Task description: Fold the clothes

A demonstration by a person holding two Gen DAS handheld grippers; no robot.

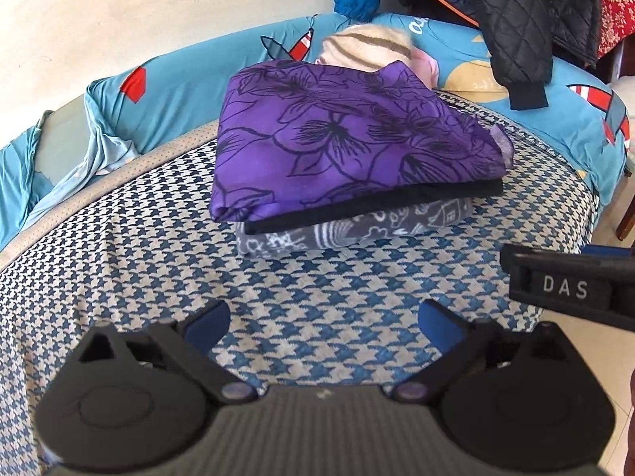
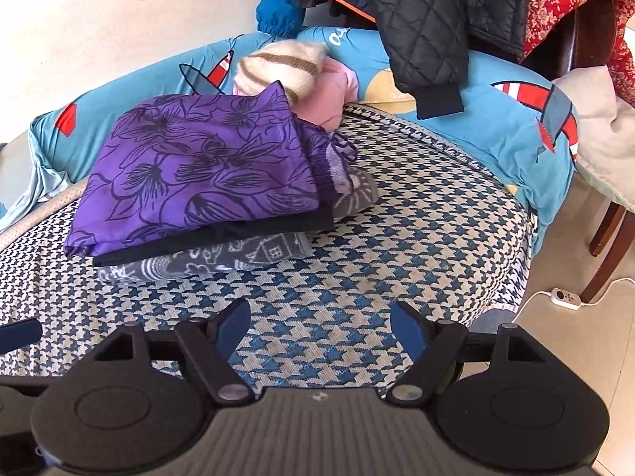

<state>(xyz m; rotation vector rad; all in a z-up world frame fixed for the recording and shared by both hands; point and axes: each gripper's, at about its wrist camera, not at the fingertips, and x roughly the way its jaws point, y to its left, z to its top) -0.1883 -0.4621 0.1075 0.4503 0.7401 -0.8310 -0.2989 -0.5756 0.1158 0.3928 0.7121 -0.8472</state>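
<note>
Both claws spread, empty: left claw (image 1: 323, 327), right claw (image 2: 321, 327) near purple floral garment (image 1: 341, 146) atop stack; next pick e.g. quilted jacket (image 2: 428, 23), far right, by its hem.

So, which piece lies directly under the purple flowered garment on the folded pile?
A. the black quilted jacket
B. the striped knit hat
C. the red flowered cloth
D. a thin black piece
D: a thin black piece shows right beneath the purple flowered garment, above the grey patterned fabric.
</note>
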